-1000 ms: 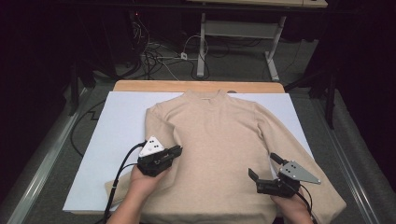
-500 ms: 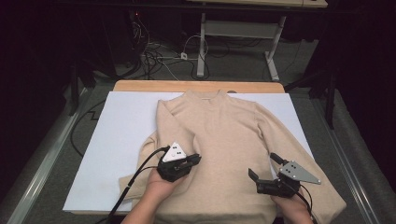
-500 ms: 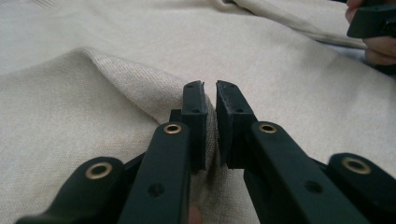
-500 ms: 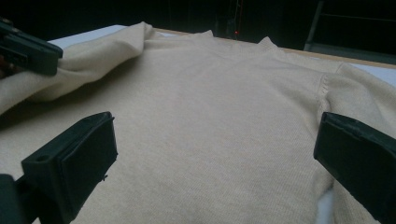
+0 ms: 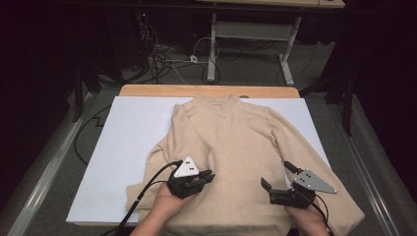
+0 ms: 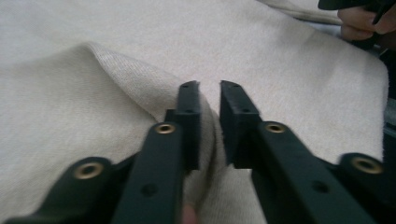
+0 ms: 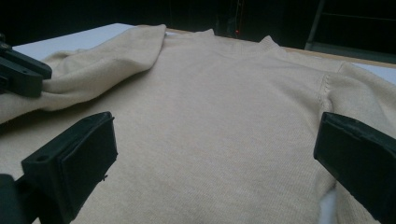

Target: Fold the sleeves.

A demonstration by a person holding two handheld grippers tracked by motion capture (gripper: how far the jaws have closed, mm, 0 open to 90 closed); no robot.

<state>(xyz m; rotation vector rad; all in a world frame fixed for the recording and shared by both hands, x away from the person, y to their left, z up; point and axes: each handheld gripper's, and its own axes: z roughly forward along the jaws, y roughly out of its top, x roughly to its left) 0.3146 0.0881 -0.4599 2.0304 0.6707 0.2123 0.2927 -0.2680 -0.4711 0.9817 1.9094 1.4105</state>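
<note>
Your left gripper [image 6: 210,88] rests on the beige sweater [image 5: 231,147], its two black jaws standing a narrow gap apart. They have just been opening, and a ridge of folded knit lies between them with the pads no longer pressing on it. In the high view your left gripper [image 5: 204,178] sits at about 7 o'clock on the garment, where the left sleeve [image 5: 160,162] is folded inward against the body; its grey three-cornered plate [image 5: 186,167] faces up and its cable [image 5: 142,194] trails toward 7 o'clock, off the table edge.

Your right gripper [image 5: 278,181] hovers at about 5 o'clock over the sweater's hem region, jaws spread wide and holding nothing; in the right gripper view [image 7: 215,158] only flat knit lies between them.

The sweater lies face up with its collar [image 5: 216,100] at 12 o'clock and its right sleeve [image 5: 314,162] running toward 4 o'clock. It rests on a white sheet [image 5: 128,128] covering the table, whose wooden edge [image 5: 162,90] shows at 12 o'clock. Beyond, at 12 o'clock, cables [image 5: 167,61] lie on the floor near a metal stand [image 5: 255,34].
</note>
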